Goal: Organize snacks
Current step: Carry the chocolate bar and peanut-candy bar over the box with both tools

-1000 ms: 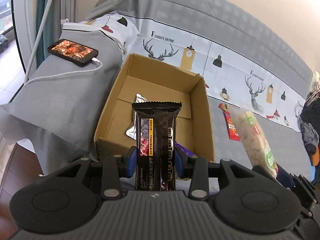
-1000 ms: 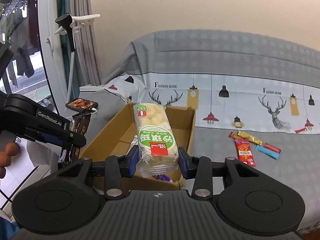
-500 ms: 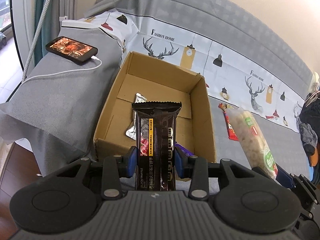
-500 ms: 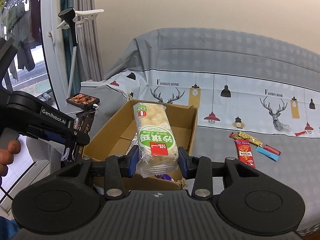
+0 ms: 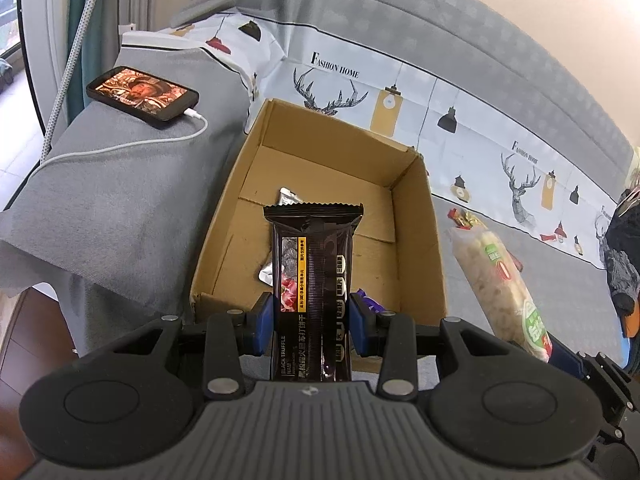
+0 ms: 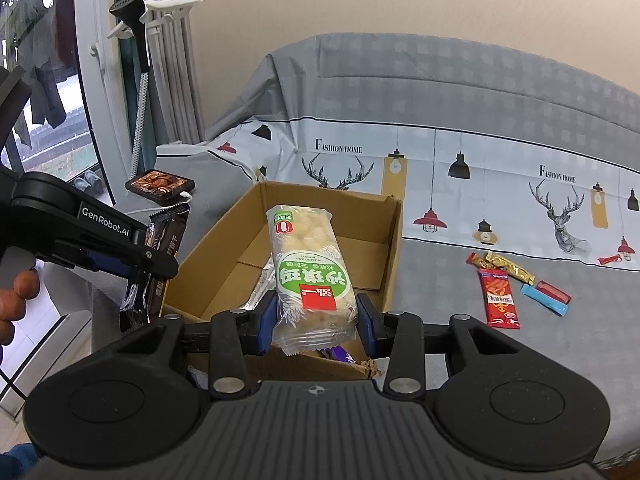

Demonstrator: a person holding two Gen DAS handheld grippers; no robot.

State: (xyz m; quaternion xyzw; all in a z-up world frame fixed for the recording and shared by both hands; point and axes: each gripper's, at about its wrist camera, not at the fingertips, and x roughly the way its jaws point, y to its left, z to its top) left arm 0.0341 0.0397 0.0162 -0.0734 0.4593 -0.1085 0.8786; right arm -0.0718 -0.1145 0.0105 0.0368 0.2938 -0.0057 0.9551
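Observation:
My left gripper (image 5: pixel 311 322) is shut on a dark brown snack bar (image 5: pixel 314 276), held upright just in front of the near wall of an open cardboard box (image 5: pixel 416 240). A silver wrapper (image 5: pixel 285 199) and a purple wrapper (image 5: pixel 370 303) lie inside the box. My right gripper (image 6: pixel 315 325) is shut on a pale puffed-snack pack with a green label (image 6: pixel 310 270), held over the near edge of the same box (image 6: pixel 394 248). In the right wrist view the left gripper (image 6: pixel 154 262) with its dark bar (image 6: pixel 162 242) sits at the box's left side.
The box stands on a grey sofa cover with deer print (image 6: pixel 440 184). Several small red, gold and blue snacks (image 6: pixel 516 284) lie on the cover to the right. A phone on a white cable (image 5: pixel 142 93) rests on the left armrest. A garment steamer (image 6: pixel 138 60) stands by the window.
Both grippers have edged closer to the box with their snacks still held; the box looks slightly larger in both views.

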